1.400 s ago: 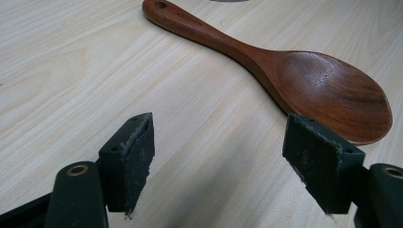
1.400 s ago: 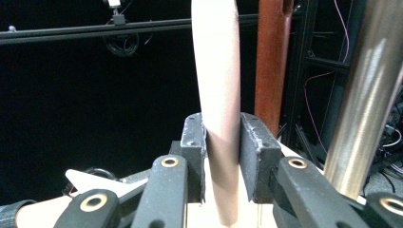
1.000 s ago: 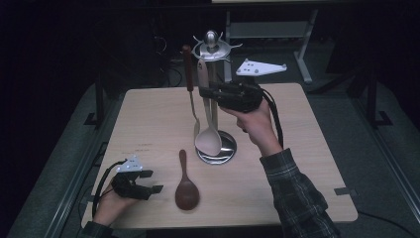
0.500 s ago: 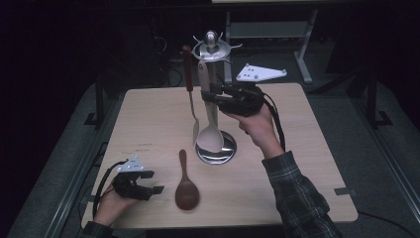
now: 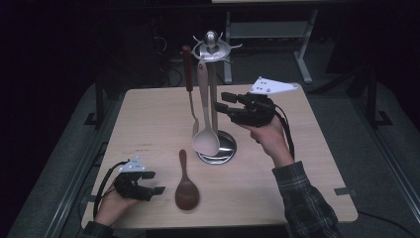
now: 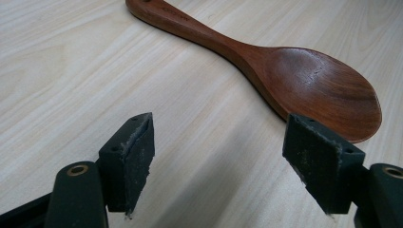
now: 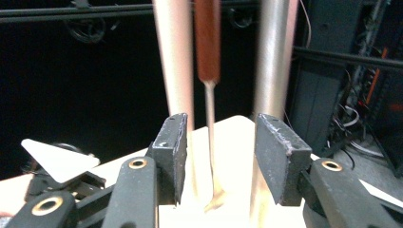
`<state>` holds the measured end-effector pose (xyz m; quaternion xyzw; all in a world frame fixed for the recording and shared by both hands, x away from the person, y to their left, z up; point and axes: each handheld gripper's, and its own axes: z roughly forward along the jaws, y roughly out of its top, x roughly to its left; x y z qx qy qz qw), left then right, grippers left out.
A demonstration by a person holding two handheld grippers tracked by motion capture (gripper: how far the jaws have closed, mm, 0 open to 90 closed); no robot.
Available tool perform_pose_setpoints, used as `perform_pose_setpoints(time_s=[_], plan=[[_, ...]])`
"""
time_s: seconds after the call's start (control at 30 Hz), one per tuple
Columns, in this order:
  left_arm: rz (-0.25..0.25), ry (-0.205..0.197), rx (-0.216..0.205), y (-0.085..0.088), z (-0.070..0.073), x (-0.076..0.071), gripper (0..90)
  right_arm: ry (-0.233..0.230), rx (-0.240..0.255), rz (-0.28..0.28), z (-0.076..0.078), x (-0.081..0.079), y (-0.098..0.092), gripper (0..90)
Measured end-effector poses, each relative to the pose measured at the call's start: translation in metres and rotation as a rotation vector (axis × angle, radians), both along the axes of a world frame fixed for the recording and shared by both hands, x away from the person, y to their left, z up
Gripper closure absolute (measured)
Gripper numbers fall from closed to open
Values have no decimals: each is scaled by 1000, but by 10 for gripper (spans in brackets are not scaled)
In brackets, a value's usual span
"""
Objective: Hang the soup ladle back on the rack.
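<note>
Two utensils are hanging on the steel utensil stand [image 5: 214, 99]: a cream ladle [image 5: 205, 134] & a brown-handled spatula [image 5: 189, 94]. High view: right gripper [image 5: 225, 106] is backing off vs a sec ago, ladle now hung; counter's [image 5: 307, 163] right side is free. Left gripper view: jaws wide, empty, beside the dark wooden spoon [image 6: 285, 80]. Right gripper view: jaws have just been opening, nothing pinched.

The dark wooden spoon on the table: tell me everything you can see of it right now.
The dark wooden spoon is one piece of reddish-brown wood with visible grain, a slim handle widening into a shallow oval bowl. It lies flat on the light wooden table, bowl up and toward the person, handle pointing toward the metal stand, apart from it. Nothing touches it but the table. The left gripper sits just beside it, jaws open and empty; in the left gripper view the bowl lies just beyond them.
</note>
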<state>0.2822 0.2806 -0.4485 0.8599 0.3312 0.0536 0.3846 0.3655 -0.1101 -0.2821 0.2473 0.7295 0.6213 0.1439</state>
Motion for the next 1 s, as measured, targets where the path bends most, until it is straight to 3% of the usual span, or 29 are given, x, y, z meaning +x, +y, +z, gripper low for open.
perform_pose_setpoints(time_s=[0.2, 0.47, 0.7, 0.83, 1.0], plan=[[-9, 1, 9, 0, 0, 1, 258, 42, -32, -53, -25, 11, -5, 548], [-10, -8, -15, -2, 7, 1, 258, 84, -90, -60, -56, 27, 3, 573], [-13, -43, -37, -6, 30, 3, 260, 116, -118, -46, -73, 36, 16, 577], [-1, -55, -78, -8, 51, 5, 263, 130, -135, -44, -81, 40, 22, 589], [-1, -108, -95, -12, 80, 16, 312, 147, -127, -41, -89, 47, 26, 609]])
